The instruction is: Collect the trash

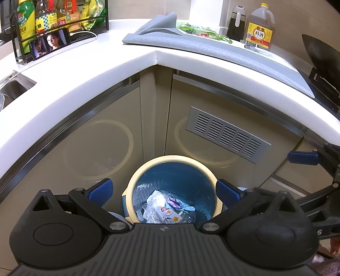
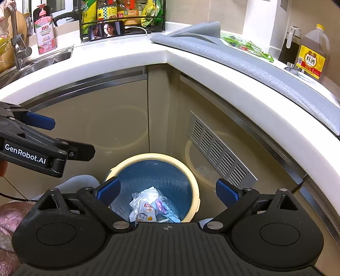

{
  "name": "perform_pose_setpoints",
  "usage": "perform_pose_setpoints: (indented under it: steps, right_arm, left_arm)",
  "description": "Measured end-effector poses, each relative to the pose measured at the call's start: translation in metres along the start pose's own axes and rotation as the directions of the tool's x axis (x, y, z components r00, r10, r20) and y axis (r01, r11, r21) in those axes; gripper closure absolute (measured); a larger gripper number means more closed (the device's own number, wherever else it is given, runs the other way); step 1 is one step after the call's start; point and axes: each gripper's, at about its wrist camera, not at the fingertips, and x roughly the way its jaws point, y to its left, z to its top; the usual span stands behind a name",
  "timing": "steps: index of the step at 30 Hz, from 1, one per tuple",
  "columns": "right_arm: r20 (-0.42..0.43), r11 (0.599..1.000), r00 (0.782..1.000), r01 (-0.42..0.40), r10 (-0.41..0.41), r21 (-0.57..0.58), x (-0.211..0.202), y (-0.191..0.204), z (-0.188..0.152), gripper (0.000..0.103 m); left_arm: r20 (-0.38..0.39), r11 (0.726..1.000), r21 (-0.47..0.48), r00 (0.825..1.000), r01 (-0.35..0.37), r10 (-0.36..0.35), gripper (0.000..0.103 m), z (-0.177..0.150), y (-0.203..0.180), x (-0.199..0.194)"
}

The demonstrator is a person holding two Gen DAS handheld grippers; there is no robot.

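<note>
Below the counter (image 1: 119, 63) corner, your two tools hang over the trash bin (image 1: 173, 161), which stands on the floor against the cabinet doors. Your left tool (image 1: 163, 190) is spread wide and holds nothing; its blue pads flank the bin's cream rim in its own view. Your right tool (image 2: 167, 190) is likewise released and empty, and sits just beside the left one, whose body enters the right wrist view from the left edge.

Inside the blue liner lies the trash (image 1: 167, 209): crumpled clear plastic, a white printed packet and a purple scrap, settled at the bottom. Nothing hangs from either tool, so by my reading you stand between pieces: one drop looks done and the next pick-up is not yet begun (I judge that only from empty tools above a filled bin).

What remains seems to be up on the counter. A green wrapper (image 2: 247, 46) lies flat on the grey mat (image 2: 244, 57), near the dark oil dispenser (image 2: 290, 45) and the cooking wine jug (image 2: 312, 55). Fetching it would call for lifting one tool clear of the counter edge, coming down low over the mat and pinching the thin film without dragging the mat or nudging the bottles. The phone (image 2: 106, 30) propped by the condiment rack (image 2: 121, 19) is well apart from that path.
</note>
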Motion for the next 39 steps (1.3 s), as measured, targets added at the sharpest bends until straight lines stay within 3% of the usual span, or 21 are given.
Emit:
perform_pose_setpoints:
  steps: [11, 23, 26, 30, 32, 33, 37, 39]
  right_arm:
    - [0.118, 0.993, 0.993, 0.019, -0.033, 0.116, -0.015, -0.037, 0.030, 0.006]
    - [0.280, 0.935, 0.938, 0.104, -0.205, 0.338, -0.007, -0.137, 0.122, 0.003]
    - [0.306, 0.906, 0.915, 0.127, -0.265, 0.404, 0.005, -0.166, 0.157, 0.002]
    - [0.323, 0.850, 0.847, 0.246, -0.422, 0.465, 0.040, -0.207, 0.205, 0.000]
    - [0.298, 0.823, 0.832, 0.289, -0.469, 0.489, 0.067, -0.232, 0.226, 0.000]
    - [0.271, 0.805, 0.834, 0.297, -0.481, 0.513, 0.082, -0.245, 0.235, 0.000]
    - [0.116, 0.734, 0.877, 0.310, -0.466, 0.604, 0.138, -0.312, 0.245, 0.000]
    - [0.064, 0.719, 0.883, 0.334, -0.464, 0.610, 0.163, -0.332, 0.244, 0.000]
  left_arm:
    - [0.050, 1.000, 0.000, 0.998, -0.027, 0.027, 0.000, 0.013, 0.005, -0.003]
    - [0.141, 0.999, -0.015, 0.989, -0.035, 0.037, 0.000, 0.069, 0.016, -0.012]
    - [0.161, 0.999, -0.035, 0.986, -0.031, 0.036, 0.000, 0.086, 0.021, -0.014]
    - [0.173, 0.998, -0.060, 0.984, -0.030, 0.040, 0.000, 0.103, 0.028, -0.019]
    - [0.172, 0.997, -0.071, 0.984, -0.038, 0.050, 0.000, 0.110, 0.032, -0.020]
    - [0.169, 0.996, -0.074, 0.984, -0.043, 0.055, 0.000, 0.112, 0.033, -0.021]
    - [0.154, 0.994, -0.087, 0.985, -0.061, 0.074, 0.000, 0.122, 0.041, -0.018]
    - [0.142, 0.993, -0.093, 0.986, -0.069, 0.082, 0.000, 0.129, 0.044, -0.013]
